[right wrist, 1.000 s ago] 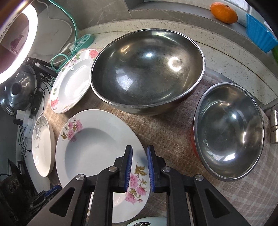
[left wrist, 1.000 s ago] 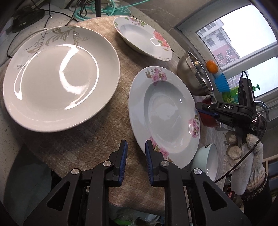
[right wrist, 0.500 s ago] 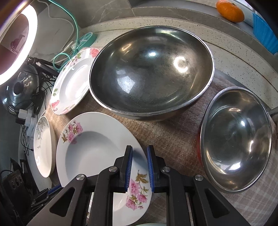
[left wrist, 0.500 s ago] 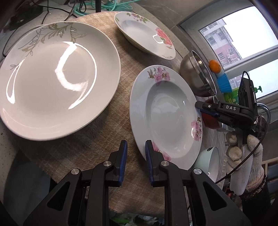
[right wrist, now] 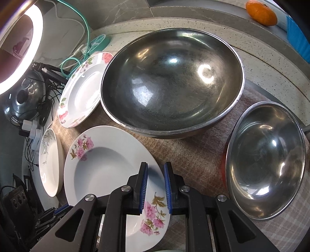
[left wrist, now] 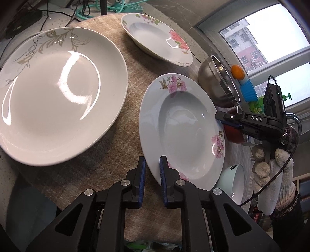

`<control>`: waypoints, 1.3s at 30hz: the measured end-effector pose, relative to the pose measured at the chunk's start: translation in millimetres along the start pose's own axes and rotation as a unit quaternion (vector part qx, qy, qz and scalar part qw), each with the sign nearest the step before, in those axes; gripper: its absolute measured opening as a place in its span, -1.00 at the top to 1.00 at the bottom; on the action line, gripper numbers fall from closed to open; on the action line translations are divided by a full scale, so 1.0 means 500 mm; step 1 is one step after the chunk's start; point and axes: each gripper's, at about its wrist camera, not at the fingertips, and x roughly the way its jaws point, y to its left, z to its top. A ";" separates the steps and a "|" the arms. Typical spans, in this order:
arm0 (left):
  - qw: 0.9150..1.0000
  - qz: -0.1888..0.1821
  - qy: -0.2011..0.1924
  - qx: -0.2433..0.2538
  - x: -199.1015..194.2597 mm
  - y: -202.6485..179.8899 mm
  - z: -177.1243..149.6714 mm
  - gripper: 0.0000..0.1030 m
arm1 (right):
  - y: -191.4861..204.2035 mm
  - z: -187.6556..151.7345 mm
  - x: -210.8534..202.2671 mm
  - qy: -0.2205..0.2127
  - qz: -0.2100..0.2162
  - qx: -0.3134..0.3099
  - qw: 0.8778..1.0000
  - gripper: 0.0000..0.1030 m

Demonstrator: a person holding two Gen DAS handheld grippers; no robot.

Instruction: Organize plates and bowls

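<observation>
A deep white plate with pink flowers (left wrist: 180, 131) (right wrist: 100, 170) is tilted above the checked cloth (left wrist: 133, 108), held between both grippers. My left gripper (left wrist: 152, 170) has the plate's near rim between its blue pads, and its jaws are closing on it. My right gripper (right wrist: 156, 186) is shut on the opposite rim beside a flower spray. The left wrist view shows the right gripper (left wrist: 222, 120) from the side, in a gloved hand (left wrist: 271, 174). A large steel bowl (right wrist: 170, 81) and a smaller steel bowl (right wrist: 265, 160) stand beyond the plate.
A big white plate with a grey leaf pattern (left wrist: 58, 93) lies on the left. A second flowered deep plate (left wrist: 155, 36) sits at the far edge. A mint bowl (left wrist: 232, 178) is low on the right. Cables (right wrist: 81, 52) and an orange (right wrist: 261, 12) lie beyond the cloth.
The left gripper's jaws have drawn closer together over the plate's near rim. The right gripper keeps its hold on the far rim. The plate has barely shifted.
</observation>
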 end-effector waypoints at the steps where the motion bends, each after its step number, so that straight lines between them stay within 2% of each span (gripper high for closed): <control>1: 1.000 0.001 -0.001 0.002 0.000 -0.002 -0.001 0.75 | -0.001 0.000 0.000 0.000 0.000 -0.001 1.000 0.70; 17: 1.000 0.008 -0.002 0.017 -0.005 -0.005 0.000 0.75 | -0.006 -0.007 -0.003 0.004 0.010 0.019 1.000 0.70; 39: 1.000 0.021 -0.004 0.020 -0.017 0.006 -0.010 0.74 | 0.023 -0.034 -0.002 0.018 0.006 0.011 1.000 0.69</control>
